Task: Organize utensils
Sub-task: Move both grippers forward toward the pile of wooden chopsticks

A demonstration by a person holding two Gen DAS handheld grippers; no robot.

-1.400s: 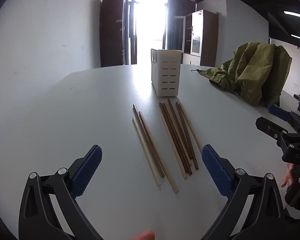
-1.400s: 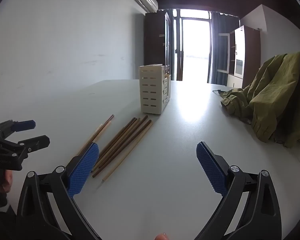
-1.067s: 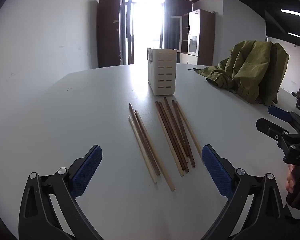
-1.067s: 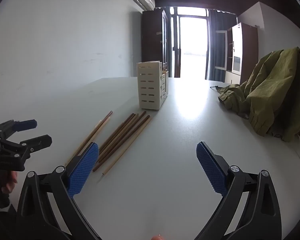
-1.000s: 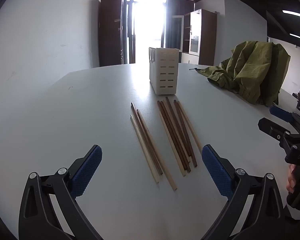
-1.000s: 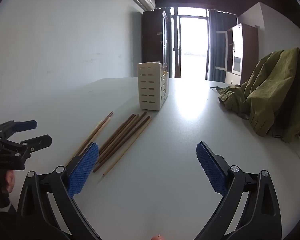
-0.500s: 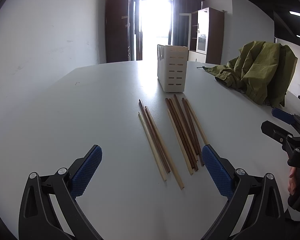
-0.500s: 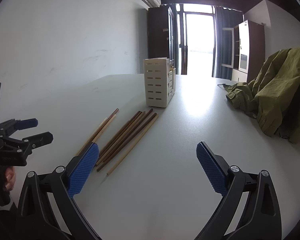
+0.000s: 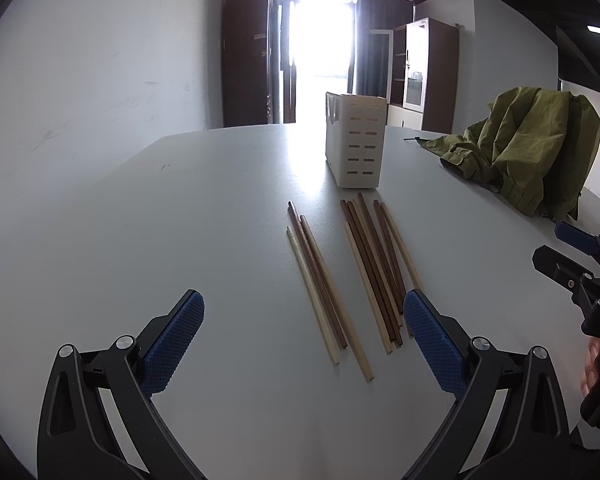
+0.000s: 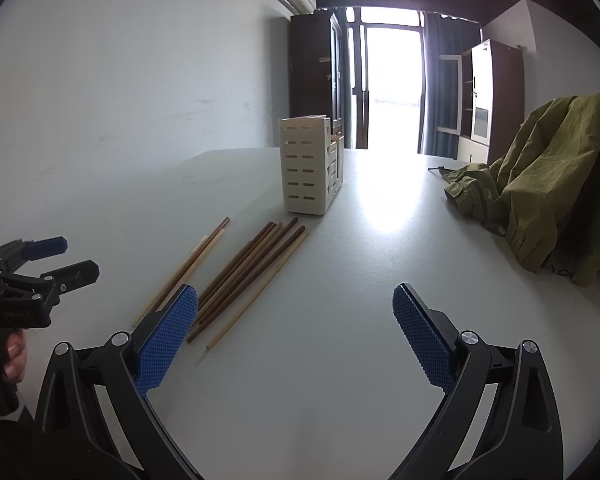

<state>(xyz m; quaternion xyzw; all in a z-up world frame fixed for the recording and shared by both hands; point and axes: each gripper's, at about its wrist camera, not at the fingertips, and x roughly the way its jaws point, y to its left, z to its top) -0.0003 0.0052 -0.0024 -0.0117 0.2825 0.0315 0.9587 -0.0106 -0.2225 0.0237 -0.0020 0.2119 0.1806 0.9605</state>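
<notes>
Chopsticks, wooden, dark brown and pale, lie flat on the white bench (image 9: 148, 248) in two loose bundles: a smaller left bundle (image 9: 320, 280) and a larger right bundle (image 9: 376, 268), their far ends just short of the cream slotted plastic utensil holder (image 9: 355, 145), which stands upright; its contents cannot be made out. An olive-green jacket (image 9: 528, 148) is heaped well to the right. Left gripper (image 9: 302, 338) hovers above the chopsticks' near ends, jaws spread wide, holding nothing. Right gripper (image 10: 296, 330) likewise has jaws spread wide and empty
</notes>
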